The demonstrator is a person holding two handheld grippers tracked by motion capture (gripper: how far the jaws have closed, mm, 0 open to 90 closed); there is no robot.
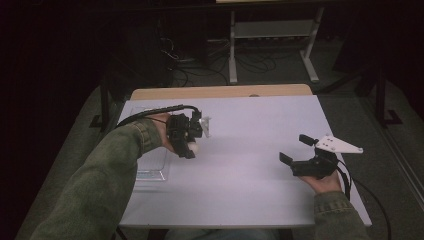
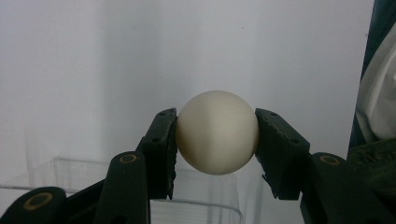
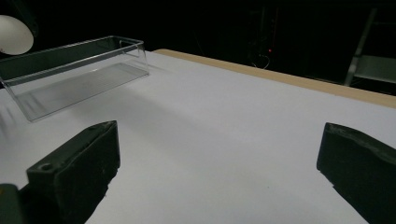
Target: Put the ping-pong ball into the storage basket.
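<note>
Near the left edge of the bench (image 1: 250, 125), the left tongs (image 1: 192, 148) hold a cream-white ball (image 2: 217, 132). From the left gripper view, the two black pads press on the ball from both sides, and the ball sits between their tips, clear of the surface. From the high view, these tongs hang above the bench just beside the clear plastic tray (image 1: 150, 172), at its right side, and the ball (image 1: 194, 148) shows as a small pale spot at their lower end. The tray lies along the left edge of the bench, with its long side following that edge, and I see nothing in the part of it that shows. From the right gripper view, the tray (image 3: 77, 74) stands far off near the far left corner, and the ball (image 3: 14, 33) shows above its near end.

Toward the right front corner, the right tongs (image 1: 295, 149) rest low over the bench in the person's hand. Their jaws stand wide apart and nothing is between them. They point to the left, across the bench, and stay well apart from the tray and from the ball.
</note>
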